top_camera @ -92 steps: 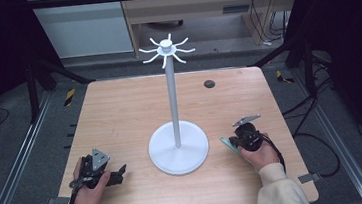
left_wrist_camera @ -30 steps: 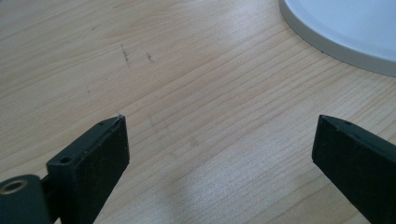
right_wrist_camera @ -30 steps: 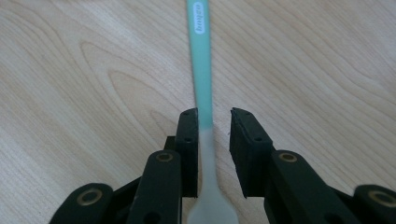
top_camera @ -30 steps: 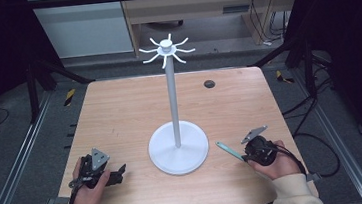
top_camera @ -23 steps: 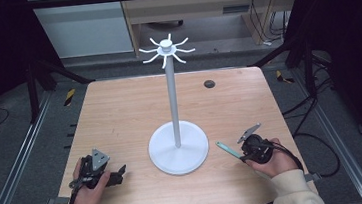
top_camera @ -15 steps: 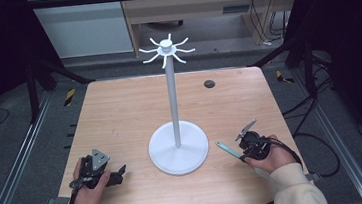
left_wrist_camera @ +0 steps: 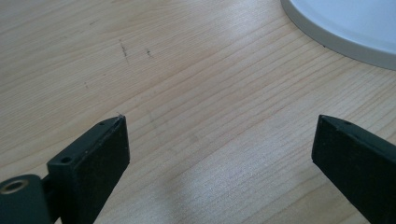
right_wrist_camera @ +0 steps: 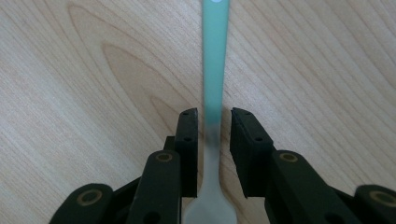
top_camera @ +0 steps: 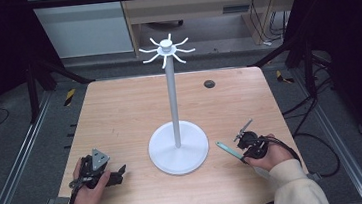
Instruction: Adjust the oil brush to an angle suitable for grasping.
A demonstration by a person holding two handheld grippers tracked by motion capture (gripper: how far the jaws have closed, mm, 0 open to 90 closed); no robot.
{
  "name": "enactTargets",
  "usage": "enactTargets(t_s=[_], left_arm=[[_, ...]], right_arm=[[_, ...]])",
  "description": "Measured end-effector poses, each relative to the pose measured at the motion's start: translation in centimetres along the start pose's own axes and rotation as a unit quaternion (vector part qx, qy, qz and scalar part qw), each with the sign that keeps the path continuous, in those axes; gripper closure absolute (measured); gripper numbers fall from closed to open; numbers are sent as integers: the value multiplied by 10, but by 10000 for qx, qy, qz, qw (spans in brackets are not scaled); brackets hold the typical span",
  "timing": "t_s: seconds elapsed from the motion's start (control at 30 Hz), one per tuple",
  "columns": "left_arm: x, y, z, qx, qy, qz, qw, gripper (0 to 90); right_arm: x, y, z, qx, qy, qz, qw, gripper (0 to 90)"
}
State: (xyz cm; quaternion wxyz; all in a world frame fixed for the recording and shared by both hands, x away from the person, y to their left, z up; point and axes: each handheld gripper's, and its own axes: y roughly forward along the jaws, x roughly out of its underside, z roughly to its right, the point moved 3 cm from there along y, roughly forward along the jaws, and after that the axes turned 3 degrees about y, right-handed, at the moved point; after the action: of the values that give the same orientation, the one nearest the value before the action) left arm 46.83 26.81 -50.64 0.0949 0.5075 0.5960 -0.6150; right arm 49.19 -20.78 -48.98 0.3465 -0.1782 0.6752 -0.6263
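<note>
A white stand rises from a round base at the table's middle, with several hooks at its top. A teal spoon lies to the right of the base, its handle pointing left. My right gripper is at the spoon's near end. In the right gripper view the jaws of that gripper stand close on either side of the teal handle, shut on it. My left gripper rests at the front left, open and holding nothing. The edge of the base lies ahead of it.
A small dark round mark sits in the wooden table at the back right. Metal rails and cables run along the floor on both sides. The table's front edge is just behind both hands.
My right gripper drew back toward the front right, then came forward again onto the spoon's end. The spoon has stayed in place on the table. The left gripper has not moved.
</note>
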Motion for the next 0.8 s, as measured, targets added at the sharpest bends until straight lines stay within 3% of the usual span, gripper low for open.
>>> enactTargets(t_s=[0.17, 0.27, 0.33, 0.6, 0.67, 0.8], left_arm=[[0, 0, 0, -1, -5, 7, 10000, 38], [0, 0, 0, 0, -6, 6, 10000, 38], [0, 0, 0, 1, -3, 6, 10000, 38], [0, 0, 0, -2, -8, 10, 10000, 38], [0, 0, 0, -4, -8, 13, 10000, 38], [0, 0, 0, -5, 1, 7, 10000, 38]], right_arm=[[-1, 3, 0, 20, -14, -63, 10000, 760], [-1, 5, 1, 47, -154, -50, 9999, 780], [-2, 5, -2, 10, -44, -92, 9999, 790], [-2, 6, -1, 25, -112, -100, 9999, 825], [-2, 4, 0, 27, -171, -8, 9998, 825], [-5, -7, -1, -110, -67, 330, 9994, 826]])
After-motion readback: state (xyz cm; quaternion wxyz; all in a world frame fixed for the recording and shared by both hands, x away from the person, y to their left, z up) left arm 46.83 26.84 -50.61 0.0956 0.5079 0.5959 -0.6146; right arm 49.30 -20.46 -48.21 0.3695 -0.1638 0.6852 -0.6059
